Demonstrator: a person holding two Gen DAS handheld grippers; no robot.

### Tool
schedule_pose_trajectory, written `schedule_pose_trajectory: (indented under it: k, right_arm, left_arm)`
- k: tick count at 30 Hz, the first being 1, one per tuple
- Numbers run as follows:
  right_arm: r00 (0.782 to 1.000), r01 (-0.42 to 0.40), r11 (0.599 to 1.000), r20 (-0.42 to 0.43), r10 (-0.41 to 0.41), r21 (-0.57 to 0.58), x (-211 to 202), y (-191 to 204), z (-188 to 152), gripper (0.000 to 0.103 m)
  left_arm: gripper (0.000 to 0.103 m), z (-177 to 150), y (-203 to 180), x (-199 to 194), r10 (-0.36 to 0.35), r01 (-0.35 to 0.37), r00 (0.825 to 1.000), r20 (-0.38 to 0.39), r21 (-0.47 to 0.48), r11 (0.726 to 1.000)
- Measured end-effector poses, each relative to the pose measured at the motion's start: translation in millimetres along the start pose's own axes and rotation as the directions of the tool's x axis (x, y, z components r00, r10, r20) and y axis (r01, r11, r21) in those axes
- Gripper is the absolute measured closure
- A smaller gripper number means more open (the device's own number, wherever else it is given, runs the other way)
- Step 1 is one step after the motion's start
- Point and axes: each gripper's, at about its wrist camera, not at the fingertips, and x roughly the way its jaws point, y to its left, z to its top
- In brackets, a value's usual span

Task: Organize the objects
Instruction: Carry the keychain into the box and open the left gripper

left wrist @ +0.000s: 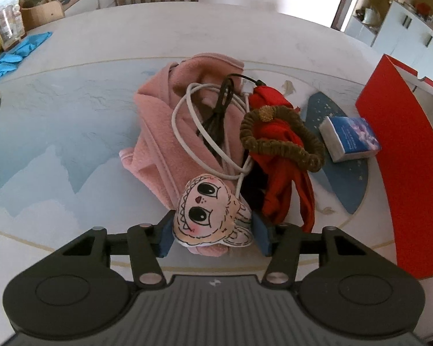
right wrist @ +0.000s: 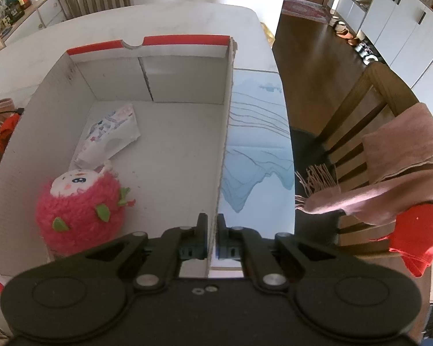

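One small flat doll face [left wrist: 213,210], a soft pillow toy with big black eyes, sits right between the two blue pads of the left hand-held gripper [left wrist: 213,235]. The pads stand about half way in and look to be touching the toy on both sides, so I think it is being grabbed now. The toy's long side runs across the gap, from one pad to the other. It lies at the near end of a heap in the middle of the desk [left wrist: 57,121]: a pink towel [left wrist: 158,132], a white cable [left wrist: 184,121], a black cable [left wrist: 223,98], a red cloth [left wrist: 280,167] and a brown hair band [left wrist: 277,138]. A blue tissue pack [left wrist: 350,138] lies near the heap, just beside the red wall of the box [left wrist: 395,150].

So the left hand is the near one, and the box lies off to its right side.

The right view shows what the left one cannot: the inside of the box [right wrist: 182,155], with a fuzzy pink toy [right wrist: 80,213] in its near left corner and a printed packet [right wrist: 109,135] behind it. The right hand-held gripper [right wrist: 212,225] is squeezed shut on the box's right wall, and seems to hold it steady
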Motion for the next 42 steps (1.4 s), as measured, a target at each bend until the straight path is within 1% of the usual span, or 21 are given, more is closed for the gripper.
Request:
schedule_pose_trajectory:
  k: [3,8,14,19,24,32,38,42]
  right_arm:
    - [1.000,-0.002,1.000,0.003,0.002,0.000,-1,-1,0,0.100]
    - [1.000,-0.008,1.000,0.001,0.008,0.008,-1,-2,0,0.100]
    - [1.000,-0.013,1.000,0.003,0.013,0.014,-3,-3,1,0.100]
    - [1.000,-0.016,1.000,0.007,0.016,0.008,-3,-1,0,0.100]
    - [1.000,-0.018,1.000,0.010,0.017,0.010,-5,0,0,0.100]
    - [1.000,0.000,1.000,0.013,0.000,0.015,-5,2,0,0.101]
    - [1.000,0.017,1.000,0.007,-0.018,0.018,-7,5,0,0.102]
    - [1.000,0.015,0.999,-0.001,-0.015,0.029,-8,5,-2,0.102]
  left_arm:
    - [0.053,0,-1,-6,0.012,-0.012,1.000,0.002,-0.003,1.000]
    - [0.053,3,-4,-25,-0.007,0.007,1.000,0.011,-0.021,1.000]
    - [0.053,16,-25,-53,-0.076,0.076,0.996,0.053,0.007,0.997]
    - [0.053,33,-60,-69,-0.160,0.153,0.984,0.079,0.087,0.984]
    - [0.053,49,-103,-69,-0.239,0.223,0.969,0.064,0.192,0.956]
    - [0.053,74,-166,-57,-0.325,0.305,0.945,0.019,0.302,0.903]
    - [0.053,89,-219,-44,-0.356,0.338,0.934,-0.031,0.399,0.852]
    - [0.053,97,-251,-21,-0.343,0.343,0.935,-0.084,0.447,0.826]
